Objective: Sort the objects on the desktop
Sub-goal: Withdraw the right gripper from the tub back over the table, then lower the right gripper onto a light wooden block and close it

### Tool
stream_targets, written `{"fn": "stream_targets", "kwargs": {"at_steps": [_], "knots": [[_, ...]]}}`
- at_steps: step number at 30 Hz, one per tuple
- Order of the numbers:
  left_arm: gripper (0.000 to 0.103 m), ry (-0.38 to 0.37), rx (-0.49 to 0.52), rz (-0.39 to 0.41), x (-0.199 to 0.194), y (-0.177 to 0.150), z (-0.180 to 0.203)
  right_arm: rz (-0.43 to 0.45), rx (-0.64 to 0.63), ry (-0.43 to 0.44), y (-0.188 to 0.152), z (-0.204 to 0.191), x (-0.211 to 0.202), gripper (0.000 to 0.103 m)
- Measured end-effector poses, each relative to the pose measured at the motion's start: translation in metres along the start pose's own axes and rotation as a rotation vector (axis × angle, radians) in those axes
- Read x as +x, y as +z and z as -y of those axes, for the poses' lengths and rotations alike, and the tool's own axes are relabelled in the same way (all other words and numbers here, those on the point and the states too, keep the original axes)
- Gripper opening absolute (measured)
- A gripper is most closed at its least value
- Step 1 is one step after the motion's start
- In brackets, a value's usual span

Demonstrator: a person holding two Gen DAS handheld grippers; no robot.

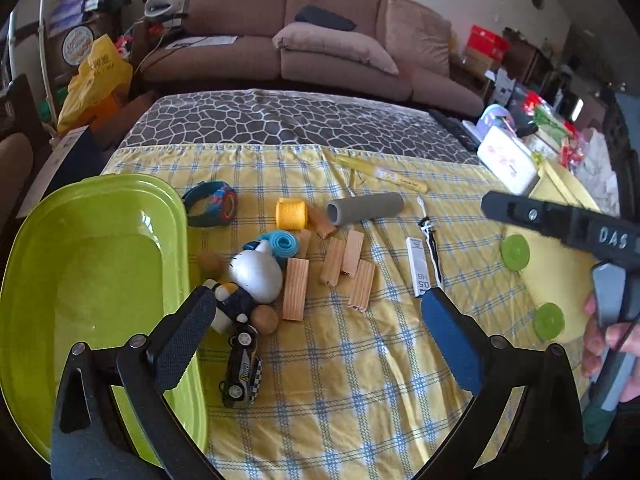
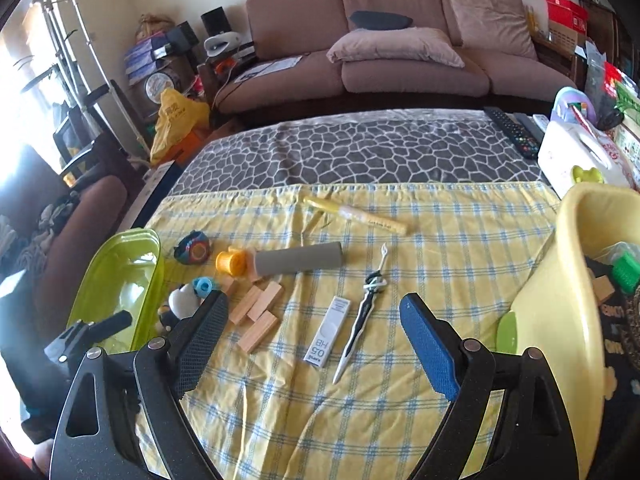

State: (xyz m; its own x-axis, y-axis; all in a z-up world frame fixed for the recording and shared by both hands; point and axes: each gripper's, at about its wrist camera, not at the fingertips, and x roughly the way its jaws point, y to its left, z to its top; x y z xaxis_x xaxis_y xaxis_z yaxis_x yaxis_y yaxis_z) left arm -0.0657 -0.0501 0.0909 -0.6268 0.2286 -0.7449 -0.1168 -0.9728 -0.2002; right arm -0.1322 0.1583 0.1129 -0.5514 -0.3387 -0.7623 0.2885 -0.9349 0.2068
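Note:
My left gripper (image 1: 316,312) is open and empty above the yellow checked cloth (image 1: 360,380), beside an empty green tub (image 1: 80,272). Near its left finger lie a plush toy (image 1: 248,280), a toy car (image 1: 240,368) and several wooden blocks (image 1: 296,288). My right gripper (image 2: 312,320) is open and empty above a pencil lead box (image 2: 328,332) and a toy sword (image 2: 364,312). A grey tube (image 2: 300,258), a yellow spool (image 2: 232,262) and a toy watch (image 2: 192,248) lie farther off. A yellow tub (image 2: 576,280) holding items stands at the right.
A yellow pen (image 2: 356,214) lies at the cloth's far edge. Remote controls (image 2: 516,134) and a white box (image 2: 576,156) sit at the back right. Two green lids (image 1: 516,254) lie by the yellow tub. A sofa (image 2: 400,40) stands beyond the table.

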Motion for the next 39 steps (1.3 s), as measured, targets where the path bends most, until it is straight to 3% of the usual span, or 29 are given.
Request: {"fn": "stream_targets", "kwargs": {"at_steps": [6, 16, 23, 33, 36, 37, 38, 39], "knots": [[0.103, -0.001, -0.058, 0.009, -0.003, 0.006, -0.027, -0.078, -0.057, -0.031, -0.013, -0.016, 0.035, 0.089], [0.103, -0.031, -0.220, 0.054, -0.013, 0.011, -0.068, -0.137, -0.080, 0.014, -0.027, -0.045, 0.071, 0.089], [0.103, -0.055, -0.270, 0.057, -0.016, 0.009, -0.083, -0.189, -0.102, -0.022, -0.041, -0.060, 0.100, 0.069], [0.103, -0.064, -0.267, 0.046, -0.015, 0.009, -0.084, -0.192, -0.129, -0.095, -0.049, -0.069, 0.118, 0.064], [0.103, -0.054, -0.251, 0.038, -0.013, 0.009, -0.081, -0.183, -0.182, -0.137, -0.051, -0.075, 0.119, 0.049], [0.103, -0.051, -0.247, 0.037, -0.013, 0.009, -0.080, -0.181, -0.199, -0.142, -0.051, -0.075, 0.118, 0.035], [0.103, -0.050, -0.244, 0.036, -0.012, 0.009, -0.078, -0.180, -0.205, -0.151, -0.050, -0.074, 0.117, 0.027], [0.103, -0.050, -0.241, 0.036, -0.012, 0.009, -0.079, -0.180, -0.202, -0.145, -0.049, -0.072, 0.116, 0.025]]}}
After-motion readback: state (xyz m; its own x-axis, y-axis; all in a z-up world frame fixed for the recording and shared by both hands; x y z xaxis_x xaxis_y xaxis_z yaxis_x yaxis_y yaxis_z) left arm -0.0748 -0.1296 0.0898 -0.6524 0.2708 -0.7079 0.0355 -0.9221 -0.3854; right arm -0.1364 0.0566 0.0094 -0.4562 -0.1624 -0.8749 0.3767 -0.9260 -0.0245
